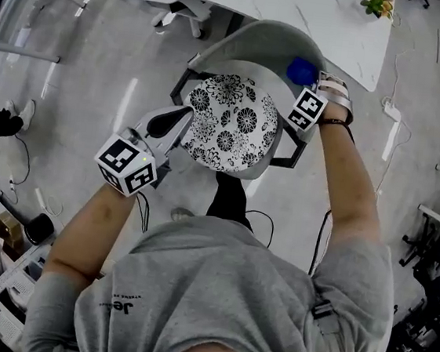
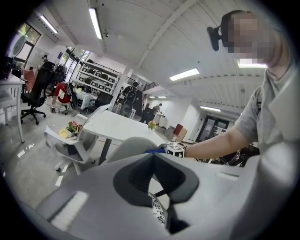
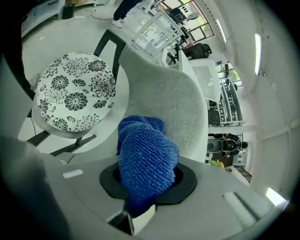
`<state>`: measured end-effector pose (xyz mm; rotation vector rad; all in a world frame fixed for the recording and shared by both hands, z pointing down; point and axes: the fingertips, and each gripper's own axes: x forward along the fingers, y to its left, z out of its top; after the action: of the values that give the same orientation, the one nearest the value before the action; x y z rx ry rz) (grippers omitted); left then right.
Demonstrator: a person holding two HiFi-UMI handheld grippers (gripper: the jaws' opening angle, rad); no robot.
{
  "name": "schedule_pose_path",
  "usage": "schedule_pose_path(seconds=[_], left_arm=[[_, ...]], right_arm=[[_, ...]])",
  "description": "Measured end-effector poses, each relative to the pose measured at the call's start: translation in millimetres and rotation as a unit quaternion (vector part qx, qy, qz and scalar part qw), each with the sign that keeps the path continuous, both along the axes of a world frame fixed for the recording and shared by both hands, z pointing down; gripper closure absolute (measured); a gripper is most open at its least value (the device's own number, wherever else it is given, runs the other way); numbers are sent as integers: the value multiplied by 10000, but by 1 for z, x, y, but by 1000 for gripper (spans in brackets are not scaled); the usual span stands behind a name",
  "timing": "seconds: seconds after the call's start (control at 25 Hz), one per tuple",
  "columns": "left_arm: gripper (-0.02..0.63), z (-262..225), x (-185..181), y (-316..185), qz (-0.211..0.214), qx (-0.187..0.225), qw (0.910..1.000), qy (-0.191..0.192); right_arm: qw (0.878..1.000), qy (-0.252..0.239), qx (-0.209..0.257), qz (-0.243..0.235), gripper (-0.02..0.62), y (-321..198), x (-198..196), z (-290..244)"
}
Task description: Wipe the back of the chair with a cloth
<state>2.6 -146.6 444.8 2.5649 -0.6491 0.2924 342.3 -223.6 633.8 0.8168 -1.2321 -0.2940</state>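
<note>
Blue cloth (image 3: pixel 146 161), bunched and fluffy, pinched between the jaws of the right gripper (image 3: pixel 148 183). Sticks out well past the jaw tips as a thick wad. Lies right at the inner face of the chair back (image 3: pixel 174 107), at its right part above the seat; whether pressed on it or just shy of it cannot be told. From the head view, shows as a blue lump (image 1: pixel 301 70) just beyond the marker cube (image 1: pixel 308 109), low on the curved grey shell (image 1: pixel 255 40). Below and to the left of the wad, round flower-printed cushion (image 1: pixel 231 122) filling the seat.

Left gripper (image 1: pixel 172 122) over at the cushion's left rim, well apart from the cloth. Jaw tips meeting, only a thin wedge of gap behind them, nothing held.

Beyond the chair, white table (image 1: pixel 290 7) with a small plant (image 1: pixel 377 3) on it, and a second chair (image 1: pixel 170 1) alongside.
</note>
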Motion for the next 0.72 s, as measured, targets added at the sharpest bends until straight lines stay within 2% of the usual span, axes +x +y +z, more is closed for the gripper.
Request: schedule_pose_path(seconds=[0.12,0.24,0.48,0.72], left_arm=[[557,-4,-9,6,-6,35,10000,26],[557,-6,-17,10,-53,53,10000,25],[557,-4,-29,5,-275,23,9996,21],[557,8,-40,-9,-596,-60,9981,-131]], right_arm=[[9996,1,-15,267,515,15,12,-6],[9990,-226,30,384,515,19,8,-11],[9936,-957,225,-548,515,-13,-74,-16],[9777,-1610,157,-1337,515,-63,-172,11]])
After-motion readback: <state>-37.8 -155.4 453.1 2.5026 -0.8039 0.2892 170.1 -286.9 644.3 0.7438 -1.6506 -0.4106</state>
